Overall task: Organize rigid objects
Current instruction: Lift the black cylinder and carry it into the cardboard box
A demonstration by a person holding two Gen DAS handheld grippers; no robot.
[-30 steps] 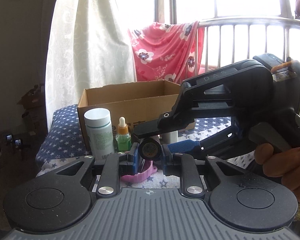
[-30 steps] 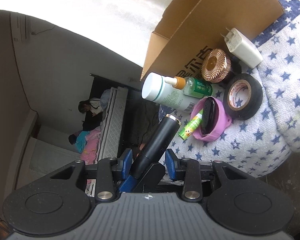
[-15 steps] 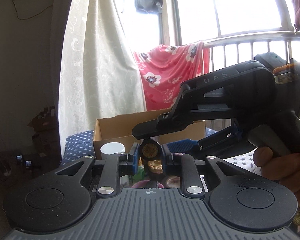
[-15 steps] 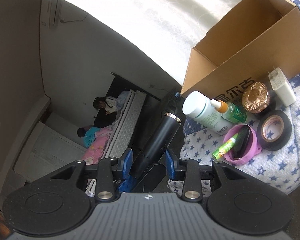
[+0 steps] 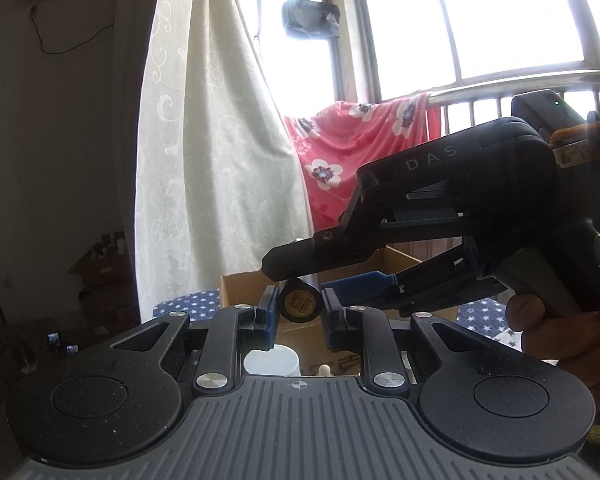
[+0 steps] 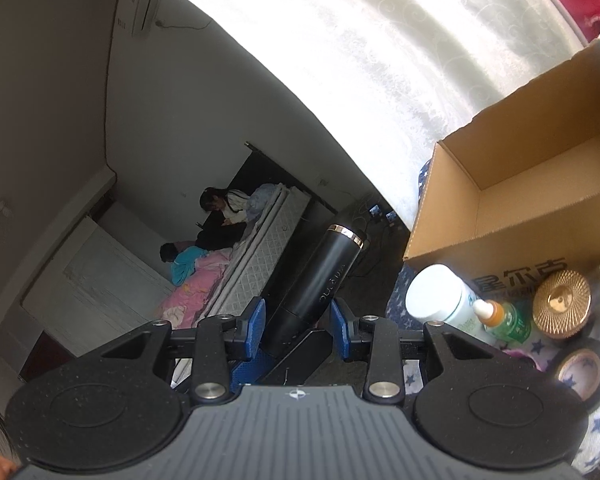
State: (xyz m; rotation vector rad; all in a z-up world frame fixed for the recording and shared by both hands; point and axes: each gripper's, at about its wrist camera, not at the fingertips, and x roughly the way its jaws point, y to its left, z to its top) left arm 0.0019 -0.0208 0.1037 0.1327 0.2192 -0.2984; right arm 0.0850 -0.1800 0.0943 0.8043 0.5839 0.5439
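A black cylinder with a gold ring (image 6: 316,280) is held in the air by both grippers. My right gripper (image 6: 298,326) is shut on its lower part. In the left wrist view my left gripper (image 5: 300,308) closes on the cylinder's round end (image 5: 300,302), with the right gripper's body (image 5: 460,208) crossing above it. An open, empty cardboard box (image 6: 540,184) stands behind on the star-patterned cloth (image 6: 592,440). Its front edge also shows in the left wrist view (image 5: 240,292).
In front of the box lie a white bottle (image 6: 440,300), a green dropper bottle (image 6: 500,316), a gold round lid (image 6: 562,304) and a black tape roll (image 6: 580,368). A white curtain (image 5: 204,160) and a red flowered cloth (image 5: 352,152) hang behind.
Both grippers have risen with the black cylinder; the items on the cloth have dropped lower in both views, and the box's inside now shows in the right wrist view.
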